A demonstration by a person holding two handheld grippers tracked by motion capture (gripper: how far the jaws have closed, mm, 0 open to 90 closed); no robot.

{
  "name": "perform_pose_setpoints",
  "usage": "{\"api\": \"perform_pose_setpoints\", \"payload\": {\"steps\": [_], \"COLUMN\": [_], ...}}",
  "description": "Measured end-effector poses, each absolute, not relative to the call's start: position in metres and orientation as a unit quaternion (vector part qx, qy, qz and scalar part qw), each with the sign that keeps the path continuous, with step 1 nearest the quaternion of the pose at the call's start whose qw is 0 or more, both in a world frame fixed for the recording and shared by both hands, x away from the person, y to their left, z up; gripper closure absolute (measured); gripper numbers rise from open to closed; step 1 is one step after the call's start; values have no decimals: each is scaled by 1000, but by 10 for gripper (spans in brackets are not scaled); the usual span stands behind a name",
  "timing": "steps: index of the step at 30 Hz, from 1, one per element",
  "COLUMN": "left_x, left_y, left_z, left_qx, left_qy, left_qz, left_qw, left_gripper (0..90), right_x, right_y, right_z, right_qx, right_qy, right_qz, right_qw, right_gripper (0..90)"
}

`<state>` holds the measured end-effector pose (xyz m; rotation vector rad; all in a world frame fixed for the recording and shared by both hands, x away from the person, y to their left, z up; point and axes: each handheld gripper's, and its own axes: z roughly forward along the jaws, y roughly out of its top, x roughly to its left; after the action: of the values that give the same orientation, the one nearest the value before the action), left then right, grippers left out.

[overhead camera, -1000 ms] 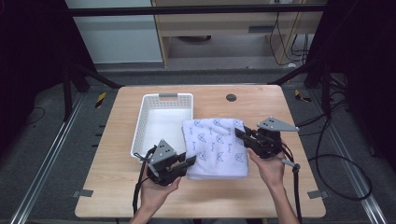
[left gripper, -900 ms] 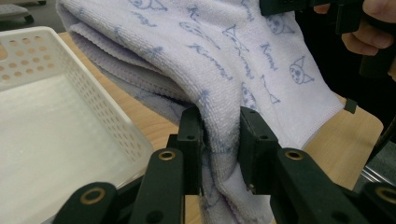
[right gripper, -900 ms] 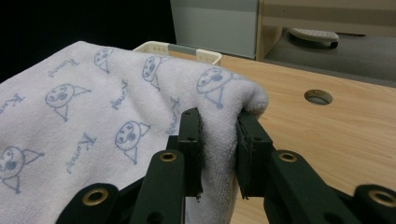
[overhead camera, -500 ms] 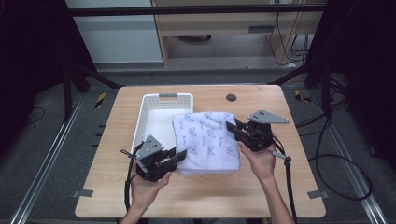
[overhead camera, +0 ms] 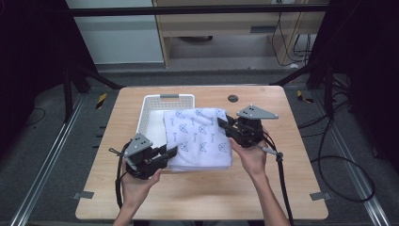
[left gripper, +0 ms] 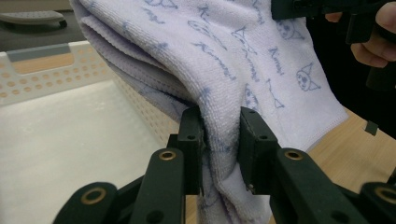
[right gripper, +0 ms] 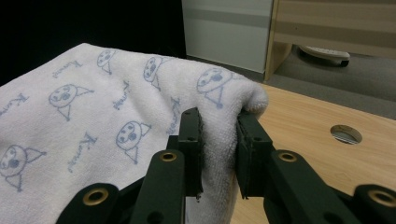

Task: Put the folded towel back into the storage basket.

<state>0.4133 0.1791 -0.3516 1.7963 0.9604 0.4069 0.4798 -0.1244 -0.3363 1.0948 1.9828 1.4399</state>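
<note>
Both hands reach in from 6 o'clock. The left gripper (overhead camera: pixel 169 151) pinches the folded white towel (overhead camera: pixel 200 136) at its 8 o'clock corner; the right gripper (overhead camera: pixel 225 123) pinches its 2 o'clock edge. The towel hangs half over the white basket (overhead camera: pixel 151 109) on the wooden table (overhead camera: pixel 282 179).

The towel (left gripper: pixel 261 60) is soft terry cloth, nubbly and matt, with blue printed figures. The basket (overhead camera: pixel 151 117) is white plastic, its walls perforated, its floor smooth with a slight sheen. The table (overhead camera: pixel 282 155) is pale wood, smooth and matt. The left gripper (left gripper: pixel 219 140) has matt black jaws with brass-coloured rivets.
</note>
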Motion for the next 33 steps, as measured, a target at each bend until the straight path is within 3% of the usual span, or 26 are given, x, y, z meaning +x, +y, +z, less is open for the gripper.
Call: {"api": "perform_pose_setpoints", "payload": {"steps": [33], "left_x": [433], "left_y": [227], "left_z": [-342], "left_qx": [713], "left_qy": [442], "left_qz": [199], "left_qw": [507], "left_gripper": [723], "right_x": [508], "right_y": [-68], "right_z": [-327], "right_qx": [386], "right_qy": [711], "right_qz": [539], "right_qw": [233], "right_gripper": [747]}}
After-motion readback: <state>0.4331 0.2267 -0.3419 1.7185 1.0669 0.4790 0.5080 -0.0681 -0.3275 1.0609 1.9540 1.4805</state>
